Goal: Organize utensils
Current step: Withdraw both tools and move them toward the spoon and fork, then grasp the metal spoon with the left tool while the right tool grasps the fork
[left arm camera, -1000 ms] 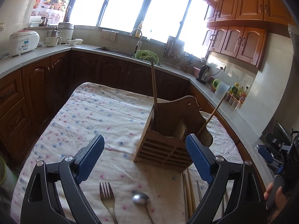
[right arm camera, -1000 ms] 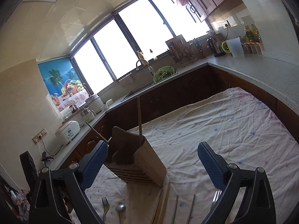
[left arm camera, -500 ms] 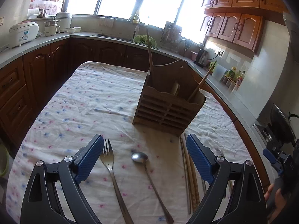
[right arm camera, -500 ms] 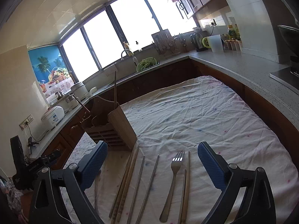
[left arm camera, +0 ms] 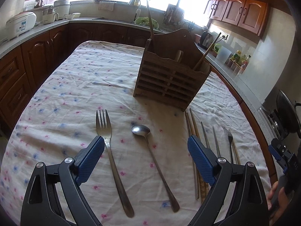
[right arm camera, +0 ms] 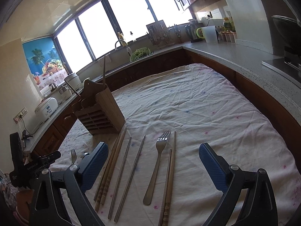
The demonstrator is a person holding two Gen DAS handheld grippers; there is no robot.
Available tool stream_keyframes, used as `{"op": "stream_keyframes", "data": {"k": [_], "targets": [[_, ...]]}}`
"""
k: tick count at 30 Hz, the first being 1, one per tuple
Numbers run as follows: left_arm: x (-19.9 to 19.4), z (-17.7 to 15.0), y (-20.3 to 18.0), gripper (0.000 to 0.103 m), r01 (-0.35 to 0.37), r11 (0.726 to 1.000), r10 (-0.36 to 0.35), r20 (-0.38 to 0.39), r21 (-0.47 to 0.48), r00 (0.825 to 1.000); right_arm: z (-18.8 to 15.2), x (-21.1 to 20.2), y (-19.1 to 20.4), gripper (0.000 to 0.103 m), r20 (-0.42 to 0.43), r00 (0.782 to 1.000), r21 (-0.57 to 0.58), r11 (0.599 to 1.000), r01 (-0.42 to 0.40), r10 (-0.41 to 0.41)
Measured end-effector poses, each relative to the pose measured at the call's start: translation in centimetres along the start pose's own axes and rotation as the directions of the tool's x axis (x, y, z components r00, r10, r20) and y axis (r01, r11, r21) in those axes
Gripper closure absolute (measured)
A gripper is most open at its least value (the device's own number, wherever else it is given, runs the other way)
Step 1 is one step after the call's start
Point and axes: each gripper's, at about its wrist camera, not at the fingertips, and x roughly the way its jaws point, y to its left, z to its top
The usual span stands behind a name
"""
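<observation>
A wooden utensil holder (left arm camera: 169, 79) stands on the cloth-covered table, with wooden sticks standing in it; it also shows in the right wrist view (right arm camera: 99, 111). My left gripper (left arm camera: 145, 158) is open above a fork (left arm camera: 111, 154) and a spoon (left arm camera: 152, 160) lying in front of the holder. My right gripper (right arm camera: 153, 164) is open above a second fork (right arm camera: 157, 167), wooden chopsticks (right arm camera: 111, 167), metal chopsticks (right arm camera: 129, 173) and another wooden pair (right arm camera: 170, 173). Neither gripper touches anything.
The flowered tablecloth (left arm camera: 75, 94) covers the table. Dark cabinets and a grey counter (right arm camera: 244, 62) run around it, with a sink (right arm camera: 139, 53), rice cooker (left arm camera: 19, 25) and bottles. The left gripper's body (right arm camera: 28, 167) shows at the right view's left edge.
Both grippers have tilted down and drawn back from the holder. The utensils on the cloth have come fully into view between the open fingers.
</observation>
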Motion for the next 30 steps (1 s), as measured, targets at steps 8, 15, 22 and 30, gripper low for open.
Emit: {"op": "stream_keyframes", "data": {"k": [8, 15, 22, 30], "targets": [[1.4, 0.1, -0.2, 0.011, -0.010, 1.000, 0.010, -0.036, 0.011, 0.999, 0.2, 0.9, 0.5, 0.006, -0.018, 1.000, -0.025, 1.000, 0.004, -0.005], [2.4, 0.1, -0.6, 0.014, 0.000, 1.000, 0.003, -0.068, 0.031, 0.998, 0.1, 2.7, 1.0, 0.030, -0.061, 0.998, -0.051, 0.998, 0.024, -0.027], [4.8, -0.1, -0.9, 0.034, 0.014, 0.999, -0.009, -0.154, 0.036, 0.988, -0.2, 5.6, 1.3, 0.045, -0.141, 0.989, -0.085, 0.996, 0.038, -0.050], [7.1, -0.2, -0.7, 0.047, 0.008, 1.000, -0.002, -0.214, 0.028, 0.977, -0.5, 9.8, 1.3, 0.061, -0.233, 0.969, -0.114, 0.992, 0.057, -0.083]]}}
